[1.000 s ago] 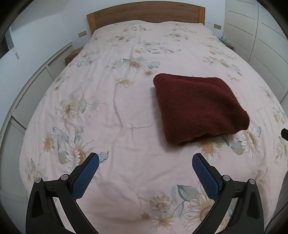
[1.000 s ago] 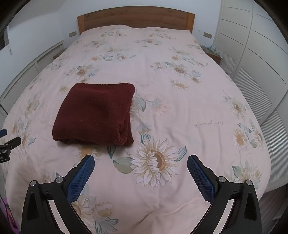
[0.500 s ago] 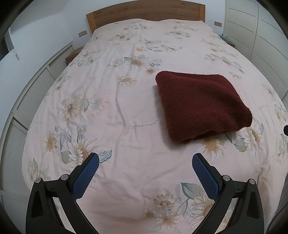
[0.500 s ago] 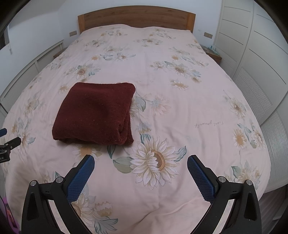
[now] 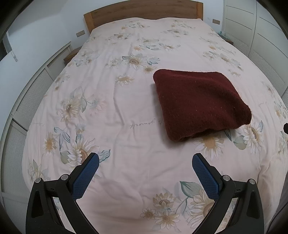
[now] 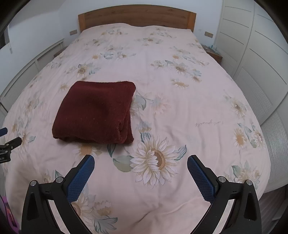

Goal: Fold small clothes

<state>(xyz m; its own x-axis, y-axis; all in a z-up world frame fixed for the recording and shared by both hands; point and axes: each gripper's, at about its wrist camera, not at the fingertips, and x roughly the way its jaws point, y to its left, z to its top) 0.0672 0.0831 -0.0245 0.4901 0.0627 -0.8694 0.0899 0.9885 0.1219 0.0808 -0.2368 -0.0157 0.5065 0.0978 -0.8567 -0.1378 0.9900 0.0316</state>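
A dark red knitted garment lies folded into a thick rectangle on the bed, ahead and to the right in the left wrist view. In the right wrist view the garment lies ahead and to the left. My left gripper is open and empty above the quilt, short of the garment. My right gripper is open and empty above a large printed sunflower, short of the garment's near right corner. The tip of the left gripper shows at the left edge of the right wrist view.
The bed has a pale pink quilt with sunflower prints and a wooden headboard. White wardrobe doors stand along the right side. White slatted panels run along the left side. A small bedside table stands at the far right.
The left wrist view has shifted slightly, so the garment sits a little lower and further right in it. The right gripper and the garment have not visibly moved. Both grippers stay open.
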